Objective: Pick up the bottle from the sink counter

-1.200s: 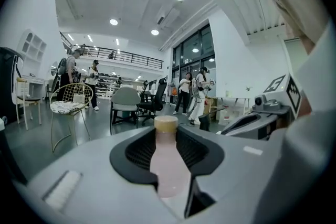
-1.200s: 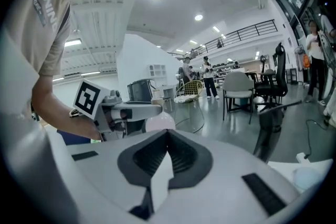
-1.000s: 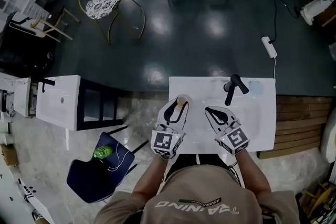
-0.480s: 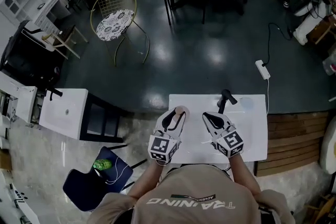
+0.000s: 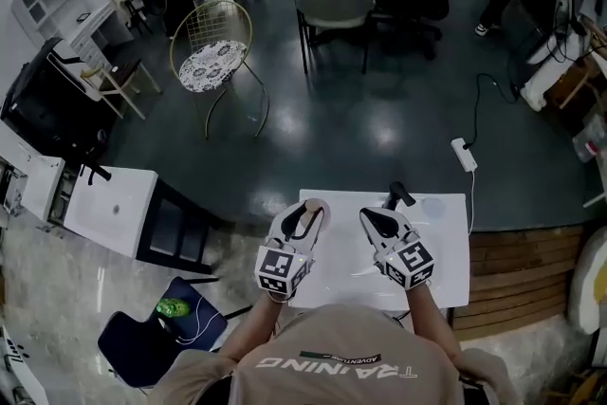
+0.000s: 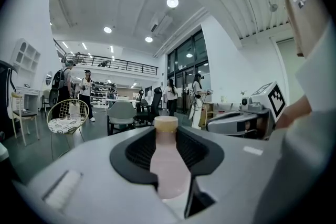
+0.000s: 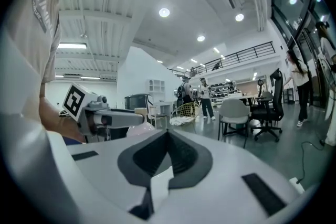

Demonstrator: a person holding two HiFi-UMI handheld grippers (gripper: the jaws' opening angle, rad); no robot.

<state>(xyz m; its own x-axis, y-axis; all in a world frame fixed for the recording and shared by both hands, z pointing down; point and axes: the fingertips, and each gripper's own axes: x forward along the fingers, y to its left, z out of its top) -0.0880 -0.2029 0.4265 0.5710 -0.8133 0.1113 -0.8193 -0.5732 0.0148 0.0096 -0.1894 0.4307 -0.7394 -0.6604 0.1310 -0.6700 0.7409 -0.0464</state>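
A pale pink bottle (image 6: 169, 165) with a tan cap (image 5: 316, 205) stands upright between the jaws of my left gripper (image 6: 167, 139), which is shut on its body and holds it above the white sink counter (image 5: 441, 251). In the head view the left gripper (image 5: 302, 221) is over the counter's left part. My right gripper (image 5: 377, 221) hovers beside it, to the right, level with it. In the right gripper view its jaws (image 7: 168, 136) meet at the tips with nothing between them, and the bottle (image 7: 137, 130) shows to the left beside the left gripper (image 7: 105, 118).
A black faucet (image 5: 395, 195) rises at the counter's far edge. A dark floor beyond holds a wire chair (image 5: 213, 52), a grey chair (image 5: 332, 9) and a table, with people standing farther back. A white cabinet (image 5: 114, 209) and a blue chair (image 5: 156, 332) lie left; a power strip (image 5: 464, 155) lies right.
Both grippers have risen, the left one carrying the bottle up with it. The head view now takes in more of the room beyond the counter.
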